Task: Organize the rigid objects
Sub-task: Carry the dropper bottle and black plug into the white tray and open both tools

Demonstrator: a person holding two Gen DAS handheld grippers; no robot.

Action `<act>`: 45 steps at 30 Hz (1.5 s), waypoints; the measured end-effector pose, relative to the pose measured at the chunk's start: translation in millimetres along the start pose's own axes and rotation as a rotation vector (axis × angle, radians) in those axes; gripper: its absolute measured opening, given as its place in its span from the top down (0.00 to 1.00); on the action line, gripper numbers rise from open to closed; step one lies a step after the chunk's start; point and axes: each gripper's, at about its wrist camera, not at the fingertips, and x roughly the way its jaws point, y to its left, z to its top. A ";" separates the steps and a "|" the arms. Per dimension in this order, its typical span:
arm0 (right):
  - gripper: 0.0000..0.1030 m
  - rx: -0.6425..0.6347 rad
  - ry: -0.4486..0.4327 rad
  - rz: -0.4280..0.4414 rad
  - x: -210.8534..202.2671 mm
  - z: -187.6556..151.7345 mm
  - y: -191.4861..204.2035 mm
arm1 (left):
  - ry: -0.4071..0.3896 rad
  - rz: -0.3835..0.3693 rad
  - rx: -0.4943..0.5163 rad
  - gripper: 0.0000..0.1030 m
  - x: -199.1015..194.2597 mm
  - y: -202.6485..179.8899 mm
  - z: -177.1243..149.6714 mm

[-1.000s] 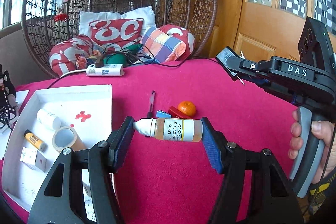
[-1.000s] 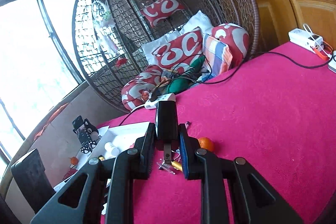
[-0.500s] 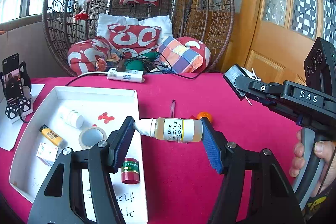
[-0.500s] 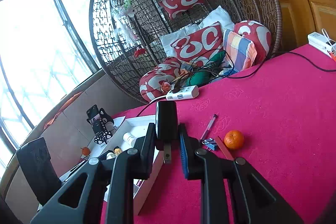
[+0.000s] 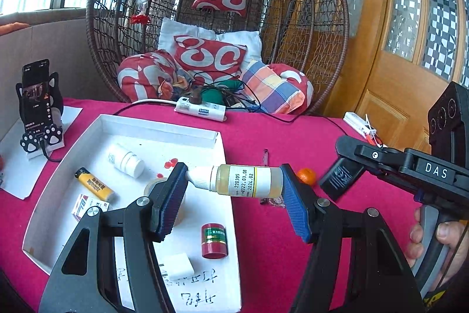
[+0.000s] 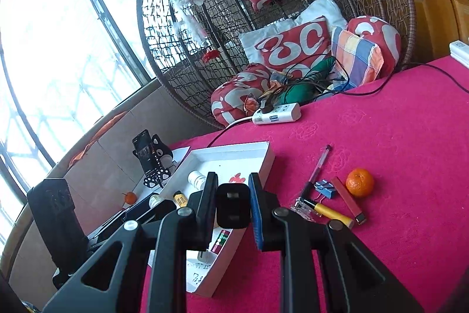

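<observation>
My left gripper (image 5: 234,192) is shut on a small dropper bottle (image 5: 240,181) held sideways above the right edge of the white tray (image 5: 164,131). The tray holds a white pill bottle (image 5: 126,160), a yellow lighter (image 5: 93,184), a small box (image 5: 88,204), a tape roll (image 5: 152,187), a red jar (image 5: 214,239) and a white plug (image 5: 178,266). My right gripper (image 6: 233,207) is shut on a black plug adapter (image 6: 233,206), above the tray's right side (image 6: 268,163). It also shows at the right of the left wrist view (image 5: 340,181).
On the pink cloth right of the tray lie a pen (image 6: 318,166), a blue clip (image 6: 324,188), a red stick (image 6: 348,200), a yellow tube (image 6: 331,213) and an orange (image 6: 360,182). A power strip (image 6: 277,113) and cables lie at the back. A phone stand (image 5: 38,107) stands left.
Both grippers have moved left, from over the loose items on the cloth to above the tray's right side. Each still holds its object.
</observation>
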 end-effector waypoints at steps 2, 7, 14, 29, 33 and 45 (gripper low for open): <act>0.80 -0.007 0.011 0.006 3.6 -1.6 4.2 | -0.005 0.005 -0.011 0.38 -1.5 5.3 0.3; 0.80 -0.048 0.042 0.003 15.6 -6.7 16.2 | -0.014 0.025 -0.052 0.38 -6.5 24.6 -0.6; 0.80 -0.097 0.089 0.032 37.6 -13.7 38.4 | -0.018 0.078 -0.123 0.38 -7.0 60.5 -0.8; 0.80 -0.166 0.286 0.061 111.0 -51.1 70.3 | 0.057 0.220 -0.264 0.38 9.6 128.9 -19.5; 0.80 -0.181 0.317 0.065 125.4 -57.4 76.6 | 0.070 0.238 -0.269 0.38 12.8 132.1 -21.2; 0.01 -0.318 0.238 -0.024 111.8 -68.6 92.5 | 0.045 0.321 -0.274 0.04 10.1 134.4 -19.9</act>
